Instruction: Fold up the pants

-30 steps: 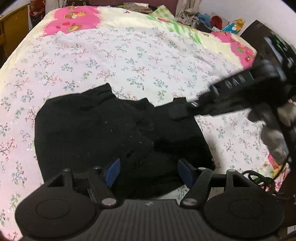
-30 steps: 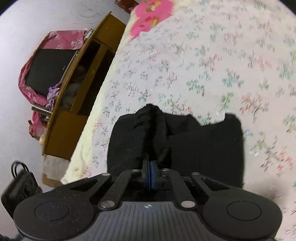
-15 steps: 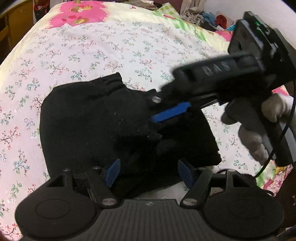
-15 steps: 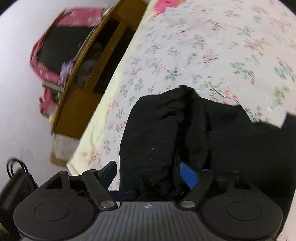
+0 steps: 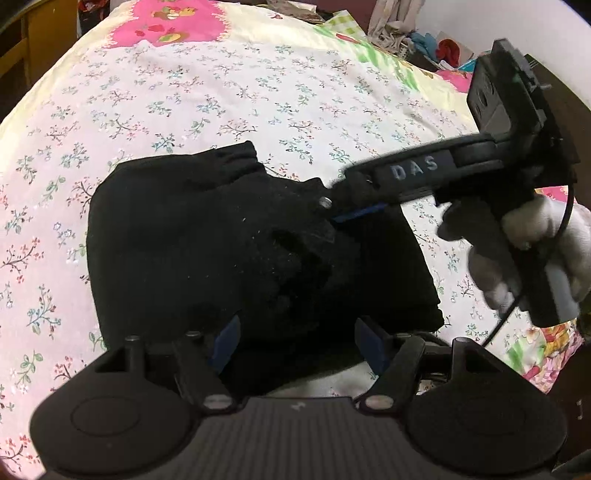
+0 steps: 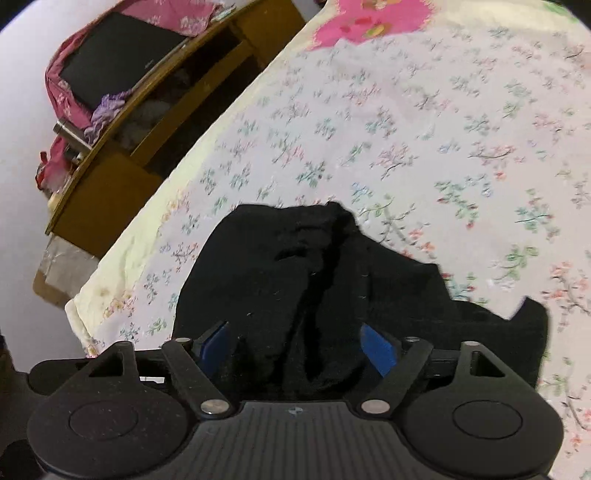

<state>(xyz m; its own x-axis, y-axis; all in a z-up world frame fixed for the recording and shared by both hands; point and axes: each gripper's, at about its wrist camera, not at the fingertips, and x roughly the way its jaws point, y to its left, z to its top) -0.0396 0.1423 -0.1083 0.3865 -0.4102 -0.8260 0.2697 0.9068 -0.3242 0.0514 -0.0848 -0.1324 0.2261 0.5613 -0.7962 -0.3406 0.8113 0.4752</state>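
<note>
A bed [image 5: 221, 92] covered with a white flowered sheet fills both views, with pink cartoon patches near its far edge. In the right wrist view a wooden shelf unit [image 6: 122, 155] stands against the wall beside the bed, with a dark box wrapped in pink cloth [image 6: 110, 55] on top. A heap of clothes [image 5: 402, 33] lies past the far corner of the bed.

The black pants [image 5: 229, 243] lie folded into a thick bundle on the sheet, near its front edge.

The right gripper [image 6: 299, 339], held by a hand in a white glove [image 5: 532, 254], reaches in over the bundle; its jaws have just been opening and now stand wide, with a ridge of the black cloth between them, not pinched.

The left gripper [image 5: 295, 339] hangs over the near edge of the bundle, jaws wide apart, holding nothing
</note>
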